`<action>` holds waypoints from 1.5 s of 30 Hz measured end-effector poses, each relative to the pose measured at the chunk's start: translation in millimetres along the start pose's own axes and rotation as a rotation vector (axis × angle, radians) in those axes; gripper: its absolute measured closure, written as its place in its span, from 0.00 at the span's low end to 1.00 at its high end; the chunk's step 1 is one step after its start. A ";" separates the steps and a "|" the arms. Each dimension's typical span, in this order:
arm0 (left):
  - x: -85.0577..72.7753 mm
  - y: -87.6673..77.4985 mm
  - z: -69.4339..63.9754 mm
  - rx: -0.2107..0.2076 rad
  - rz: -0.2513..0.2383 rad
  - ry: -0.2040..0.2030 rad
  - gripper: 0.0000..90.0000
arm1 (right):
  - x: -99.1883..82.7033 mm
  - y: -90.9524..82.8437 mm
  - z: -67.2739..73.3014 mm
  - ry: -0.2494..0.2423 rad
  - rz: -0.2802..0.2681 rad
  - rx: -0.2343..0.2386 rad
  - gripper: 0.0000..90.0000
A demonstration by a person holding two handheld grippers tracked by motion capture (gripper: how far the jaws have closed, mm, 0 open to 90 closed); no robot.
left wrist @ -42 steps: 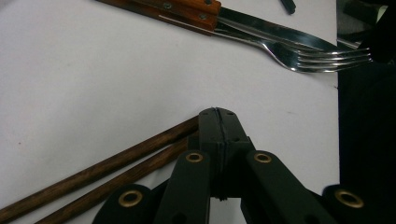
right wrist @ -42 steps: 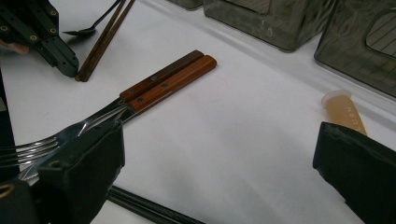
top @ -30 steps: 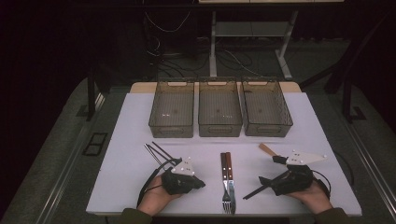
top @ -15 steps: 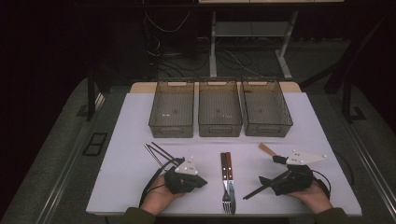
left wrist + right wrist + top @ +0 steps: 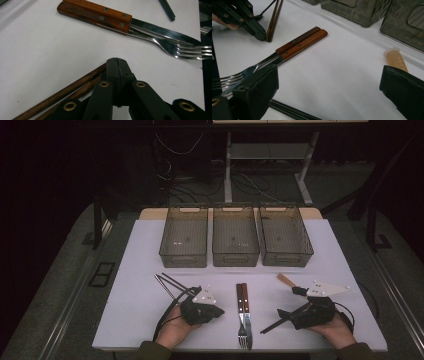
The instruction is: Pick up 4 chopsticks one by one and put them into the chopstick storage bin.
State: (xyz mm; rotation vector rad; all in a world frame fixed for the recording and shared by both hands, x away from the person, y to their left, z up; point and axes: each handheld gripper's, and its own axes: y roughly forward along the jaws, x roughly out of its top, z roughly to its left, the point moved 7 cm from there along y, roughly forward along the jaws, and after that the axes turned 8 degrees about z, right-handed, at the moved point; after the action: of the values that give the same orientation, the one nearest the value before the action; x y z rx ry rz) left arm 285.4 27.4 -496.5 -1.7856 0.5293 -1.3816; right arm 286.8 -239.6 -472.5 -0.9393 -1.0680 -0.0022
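Your white table (image 5: 135, 270) carried three smoky plastic bins (image 5: 235, 241) in a row at the far edge. Nearer you lay brown wooden chopsticks (image 5: 170, 285), a wood-handled knife (image 5: 246, 300) and fork (image 5: 239, 302) touching side by side, black chopsticks (image 5: 277, 322), and a tan tube (image 5: 286, 280).

Three smoked-plastic bins (image 5: 236, 241) stand side by side along the far part of the white table (image 5: 130, 270), each with a ribbed floor. Beyond the table a metal desk frame (image 5: 265, 165) rises from dark carpet, loose cables (image 5: 250, 182) trailing at its foot. A black bracket (image 5: 100, 273) sits left.
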 end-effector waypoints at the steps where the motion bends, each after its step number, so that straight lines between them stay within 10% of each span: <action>1: 0.9 0.1 0.5 0.002 -0.003 -0.001 1.00 | 0.0 -0.1 -0.2 -0.001 0.000 -0.001 0.03; 45: 32.1 25.0 18.1 0.114 -0.009 -0.077 1.00 | -0.2 -1.7 -1.1 0.005 -0.004 0.002 0.03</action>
State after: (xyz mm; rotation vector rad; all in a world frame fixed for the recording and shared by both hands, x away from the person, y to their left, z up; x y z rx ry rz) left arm 316.0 -4.8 -498.5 -1.7431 0.3938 -1.3174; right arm 286.9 -241.5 -471.7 -0.9353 -1.0649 -0.0070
